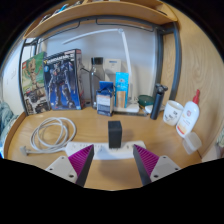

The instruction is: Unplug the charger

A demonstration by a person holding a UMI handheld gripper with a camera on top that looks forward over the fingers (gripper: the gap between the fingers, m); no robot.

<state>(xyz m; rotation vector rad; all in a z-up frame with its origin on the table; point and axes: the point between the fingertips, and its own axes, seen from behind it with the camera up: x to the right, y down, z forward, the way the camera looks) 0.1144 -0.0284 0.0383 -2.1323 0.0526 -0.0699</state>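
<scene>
A black charger stands plugged into a white power strip that lies across the wooden desk. A white cable lies coiled on the desk to the left of the charger. My gripper is open. Its two fingers with magenta pads sit just in front of the power strip, one on each side of the charger. The charger is just beyond the fingertips, with a wide gap on either side.
Behind the charger stand a robot model box, a blue box, a white lamp arm, a black bottle, a white mug and a glue bottle. A wooden shelf hangs overhead.
</scene>
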